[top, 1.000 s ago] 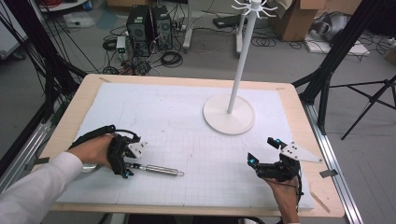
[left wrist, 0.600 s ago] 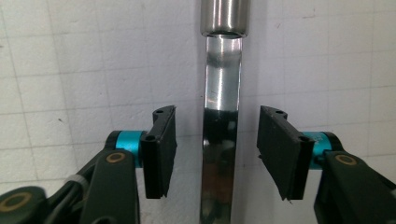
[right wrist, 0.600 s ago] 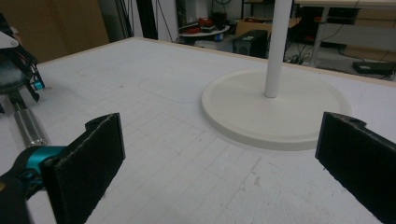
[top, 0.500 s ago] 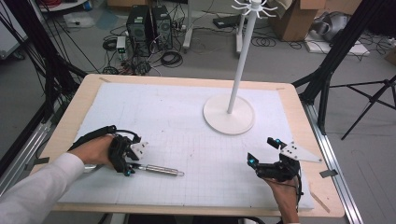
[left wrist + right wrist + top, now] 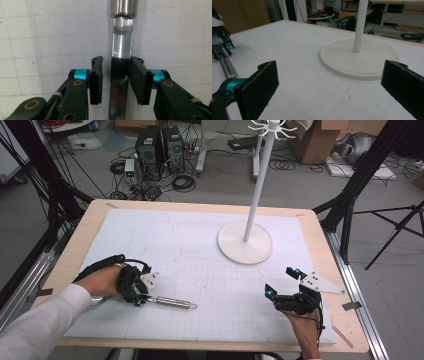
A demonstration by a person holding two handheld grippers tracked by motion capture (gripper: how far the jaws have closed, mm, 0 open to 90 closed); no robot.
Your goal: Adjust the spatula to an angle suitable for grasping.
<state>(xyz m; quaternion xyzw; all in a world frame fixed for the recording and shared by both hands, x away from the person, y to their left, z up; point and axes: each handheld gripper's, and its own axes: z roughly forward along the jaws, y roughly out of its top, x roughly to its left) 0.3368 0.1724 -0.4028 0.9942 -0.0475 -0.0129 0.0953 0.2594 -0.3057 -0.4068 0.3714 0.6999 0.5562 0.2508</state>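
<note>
While the tool (image 5: 167, 302) lies flat on the bench (image 5: 200, 245), its long axis is lined up between the left gripper (image 5: 116, 75) fingers, just been closing, not quite clamped; right gripper (image 5: 282, 282) is held wide open, well apart.

Wooden table (image 5: 82, 232) w/ a white gridded mat (image 5: 190, 250) covering nearly the whole top, bare wood showing as a border round the edges. On the mat: a metal tool (image 5: 172, 302) w/ a cylindrical steel handle, lying flat near the front-left, & the round white base of a rack stand (image 5: 245, 243) (pole upright from its middle) toward the back-right, well apart.
</note>
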